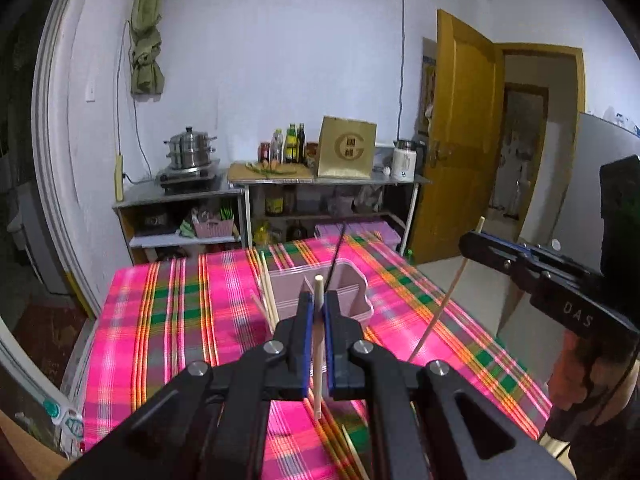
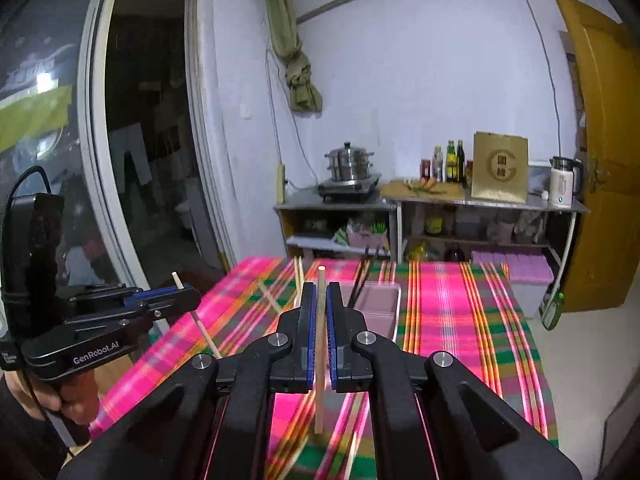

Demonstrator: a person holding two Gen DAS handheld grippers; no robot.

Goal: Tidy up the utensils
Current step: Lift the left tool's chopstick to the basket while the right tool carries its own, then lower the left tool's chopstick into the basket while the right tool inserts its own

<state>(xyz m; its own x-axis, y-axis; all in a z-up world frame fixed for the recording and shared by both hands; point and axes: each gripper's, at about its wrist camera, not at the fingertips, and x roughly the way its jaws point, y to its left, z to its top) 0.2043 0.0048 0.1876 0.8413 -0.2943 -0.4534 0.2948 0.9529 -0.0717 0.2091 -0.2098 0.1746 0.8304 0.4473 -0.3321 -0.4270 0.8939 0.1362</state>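
In the left wrist view my left gripper (image 1: 319, 300) is shut on a pale wooden chopstick (image 1: 318, 360) that stands nearly upright between the blue pads. Just beyond it sits a pink utensil holder (image 1: 356, 300) on the plaid tablecloth (image 1: 160, 320), with wooden chopsticks (image 1: 269, 292) and a black one (image 1: 337, 254) leaning in it. My right gripper (image 2: 319, 292) is shut on another wooden chopstick (image 2: 320, 344), above the cloth and short of the pink holder (image 2: 384, 300). Each gripper shows in the other's view, clamping its stick: the right gripper (image 1: 470, 240) and the left gripper (image 2: 188, 294).
Beyond the table, metal shelves (image 1: 272, 184) carry a steamer pot (image 1: 191, 148), bottles (image 1: 294, 144), a brown box (image 1: 347, 148) and a kettle (image 1: 404, 160). A yellow door (image 1: 460, 136) stands open at right. Loose chopsticks (image 2: 352, 456) lie on the cloth below the grippers. A hand (image 2: 52, 396) holds the left gripper's handle.
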